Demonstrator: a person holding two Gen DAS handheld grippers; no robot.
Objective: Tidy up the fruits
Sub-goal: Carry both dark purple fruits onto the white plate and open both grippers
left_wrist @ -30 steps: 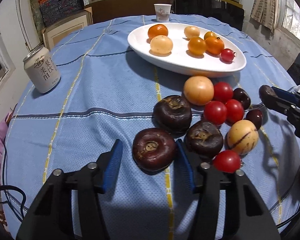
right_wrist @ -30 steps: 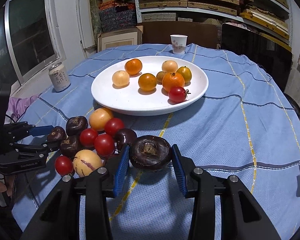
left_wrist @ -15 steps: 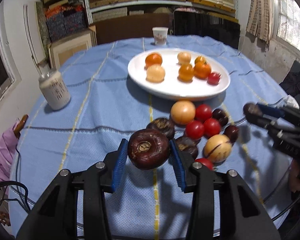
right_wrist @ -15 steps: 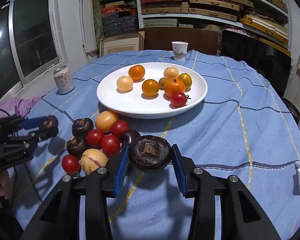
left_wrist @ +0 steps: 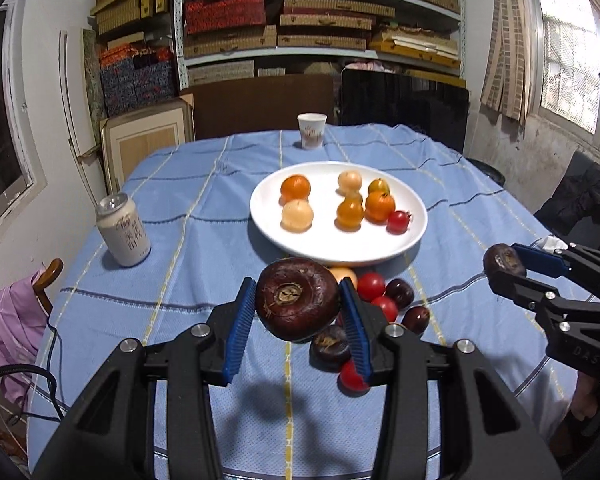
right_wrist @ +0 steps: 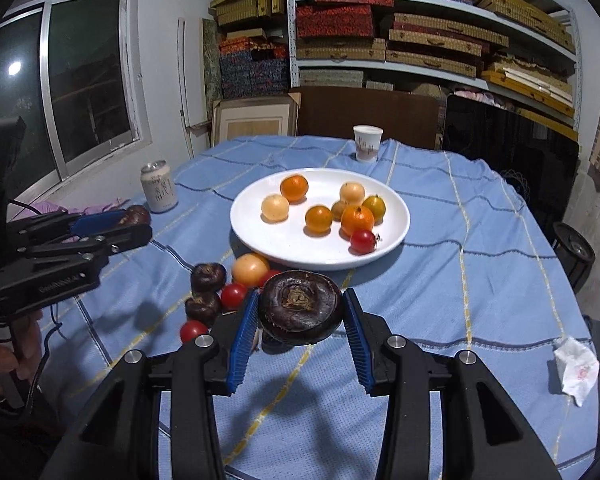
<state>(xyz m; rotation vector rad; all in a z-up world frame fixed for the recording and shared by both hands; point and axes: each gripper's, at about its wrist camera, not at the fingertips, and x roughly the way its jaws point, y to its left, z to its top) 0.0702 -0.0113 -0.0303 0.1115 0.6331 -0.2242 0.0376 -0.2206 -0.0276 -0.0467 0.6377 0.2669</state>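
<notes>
Standing by the round table, I see the person's left hand [right_wrist: 4, 360] low at the table's left edge, fingers wrapped round a black handle, and the left gripper [left_wrist: 298, 312] it carries angled down over the blue checked tablecloth [left_wrist: 204, 248]. Its blue pads [left_wrist: 240, 328] have just been closing and now press both flanks of a dark brown water chestnut [left_wrist: 297, 298], held clear of the cloth with its stem scar facing the camera. Further left on the cloth stands a pale drink can [left_wrist: 123, 230], upright and well apart from the fruit. Under and just beyond the left gripper lies the loose heap: red cherry tomatoes [left_wrist: 371, 286], small dark chestnuts [left_wrist: 330, 346] and a yellow-orange fruit [right_wrist: 250, 269], all bunched against the near rim of the white plate [left_wrist: 414, 236]. On that plate sit several orange and pale yellow fruits [left_wrist: 295, 188] and one red tomato [left_wrist: 398, 222], spread out rather than touching the rim. Behind the plate a paper cup [left_wrist: 311, 130] stands upright. To the right, the right gripper [right_wrist: 300, 314] also tilts downward, its jaws clamped on a second dark water chestnut [right_wrist: 301, 306], lifted above the cloth near the plate's front edge. At the far right edge of the table lies a crumpled white tissue [right_wrist: 576, 368].
</notes>
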